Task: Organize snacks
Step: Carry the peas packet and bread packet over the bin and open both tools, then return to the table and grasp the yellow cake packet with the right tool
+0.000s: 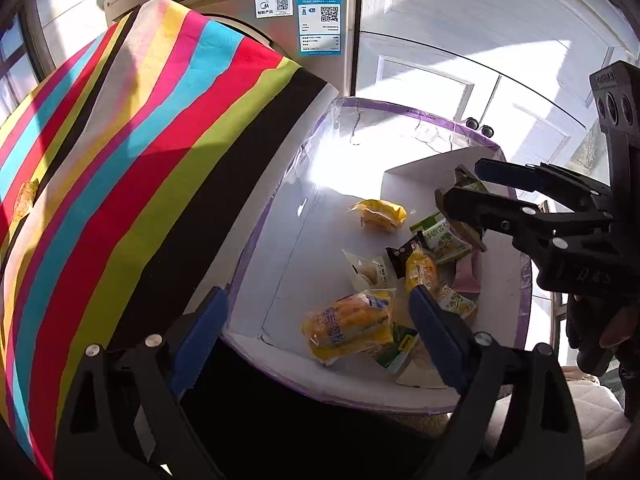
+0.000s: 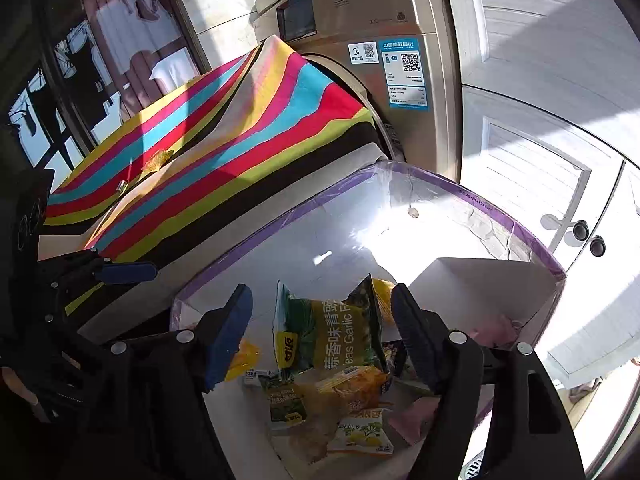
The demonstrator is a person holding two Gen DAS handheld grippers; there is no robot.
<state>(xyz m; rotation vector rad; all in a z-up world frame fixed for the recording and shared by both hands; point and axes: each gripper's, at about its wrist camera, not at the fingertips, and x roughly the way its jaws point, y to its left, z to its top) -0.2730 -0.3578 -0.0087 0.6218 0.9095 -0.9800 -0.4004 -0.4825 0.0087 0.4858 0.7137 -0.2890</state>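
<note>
Snacks lie in a white box [image 1: 280, 264] with a purple rim, and both grippers hang over it with their blue-padded fingers spread wide.

Nearest in the left wrist view, the left gripper [image 1: 320, 316] has a big yellow pack [image 1: 348, 328] between its fingers, lying on the floor of the box; the pads do not touch it. Just beyond it are a white pouch [image 1: 366, 270] and a small orange pack [image 1: 420, 270], and further on a yellow pack [image 1: 380, 214] lies alone.

In the right wrist view, the right gripper [image 2: 324, 320] has a green pea bag [image 2: 332, 336] between its open fingers. The bag stands tilted above the other packs, and I cannot tell if a pad touches it. Under it lie an orange pack [image 2: 352, 388] and a small lemon pack [image 2: 362, 434].

Beside the box, on its left, is a striped cloth [image 1: 132, 168] over a raised surface. One yellow wrapper [image 2: 158, 159] rests on the cloth, well apart from the box. Behind stands a washing machine [image 2: 360, 20], and white cabinet doors [image 1: 460, 40] are at the right.
</note>
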